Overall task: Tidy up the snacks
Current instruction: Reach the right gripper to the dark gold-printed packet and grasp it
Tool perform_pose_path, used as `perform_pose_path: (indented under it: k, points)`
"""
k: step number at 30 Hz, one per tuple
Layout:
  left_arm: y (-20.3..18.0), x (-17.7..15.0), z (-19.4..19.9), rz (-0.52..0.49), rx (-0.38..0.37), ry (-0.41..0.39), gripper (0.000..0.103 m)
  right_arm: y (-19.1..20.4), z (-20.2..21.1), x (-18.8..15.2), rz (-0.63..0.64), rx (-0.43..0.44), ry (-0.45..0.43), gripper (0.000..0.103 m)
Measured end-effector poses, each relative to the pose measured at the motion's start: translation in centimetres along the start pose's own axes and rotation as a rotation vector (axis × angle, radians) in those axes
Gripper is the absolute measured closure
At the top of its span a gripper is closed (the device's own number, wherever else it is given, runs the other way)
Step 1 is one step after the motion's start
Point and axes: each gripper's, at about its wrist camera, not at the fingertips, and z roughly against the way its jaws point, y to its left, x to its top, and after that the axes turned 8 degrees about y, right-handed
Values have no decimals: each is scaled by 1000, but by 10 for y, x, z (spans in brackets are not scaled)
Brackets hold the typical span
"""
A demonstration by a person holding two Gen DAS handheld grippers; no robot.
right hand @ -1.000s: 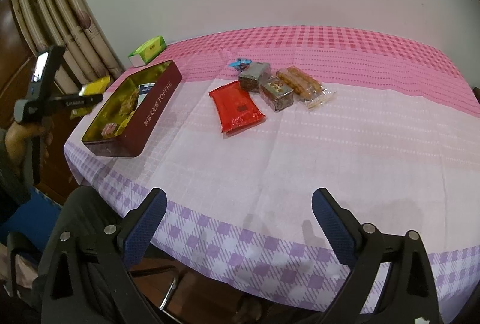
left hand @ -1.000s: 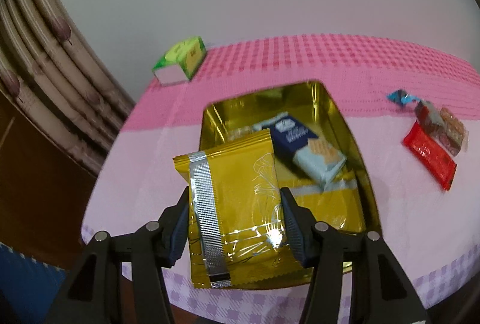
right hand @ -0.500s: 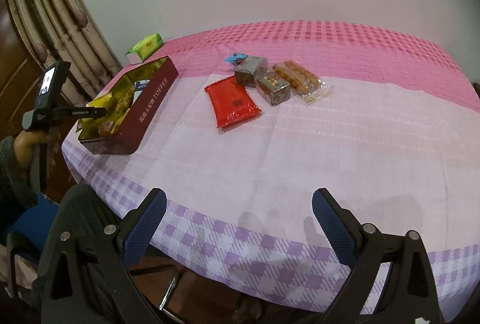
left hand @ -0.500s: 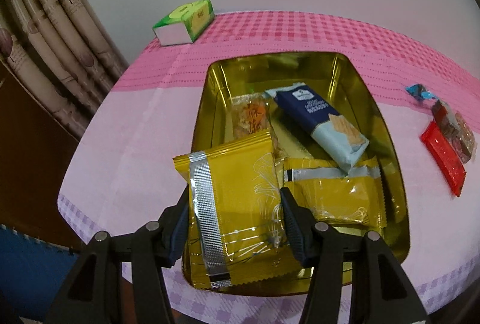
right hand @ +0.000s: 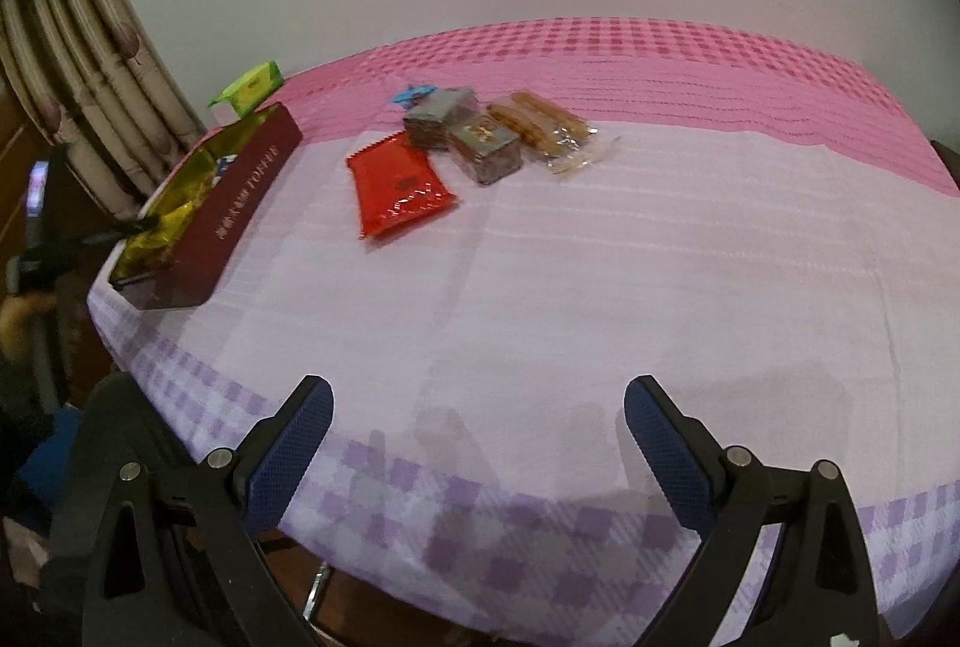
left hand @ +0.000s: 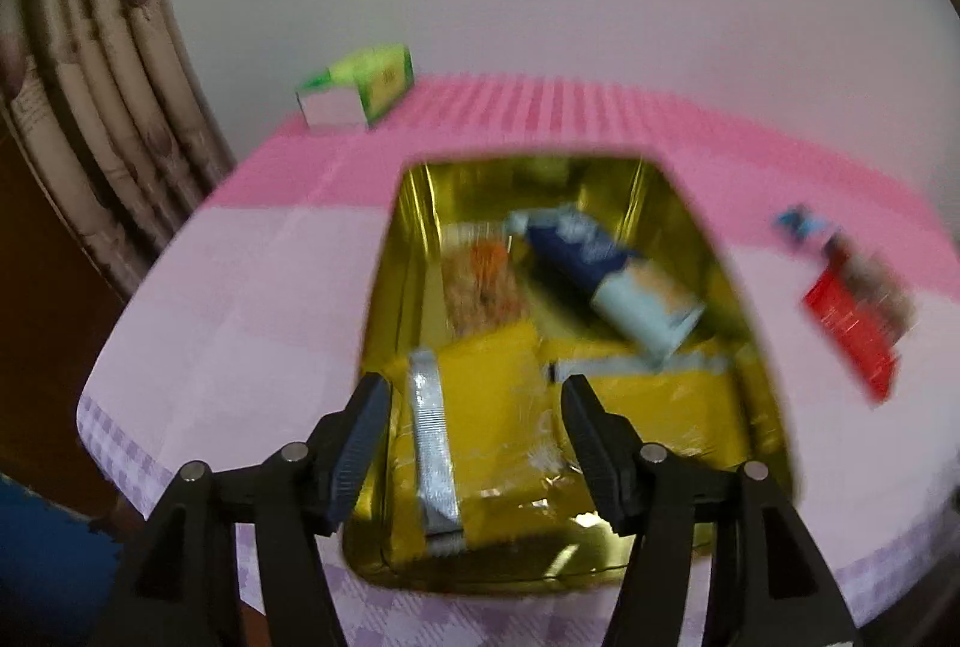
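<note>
Left tool [left hand: 474,401] just spread, yellow packet [left hand: 480,419] loose between; right tool [right hand: 477,431] apart, empty; packet may ride tin's [left hand: 762,347] six-o'clock rim and slip out.

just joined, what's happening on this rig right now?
A person is sorting snacks into a gold-lined tin. The left gripper hangs over the tin's near end; its fingers have just been opening, and the yellow packet lies between them in the tin, apparently let go. The right gripper waits open and empty above the tablecloth. A red packet and several other snacks still lie on the cloth.
</note>
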Motion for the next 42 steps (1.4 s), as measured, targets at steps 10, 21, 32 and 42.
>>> perform_pose_path:
  k: [10, 21, 32, 42]
  points:
    - [10, -70, 110, 99, -213, -199, 32, 4, -23, 25, 14, -49, 33, 6]
    - [-32, -91, 91, -13, -303, -105, 32, 13, -40, 101, 73, -125, 1, 7]
    - [-25, -93, 84, 27, -306, -78, 32, 25, -73, 135, 227, -154, 66, 45]
    - [-29, -96, 69, 12, -291, -35, 32, 29, -105, 151, 314, -99, 132, 48]
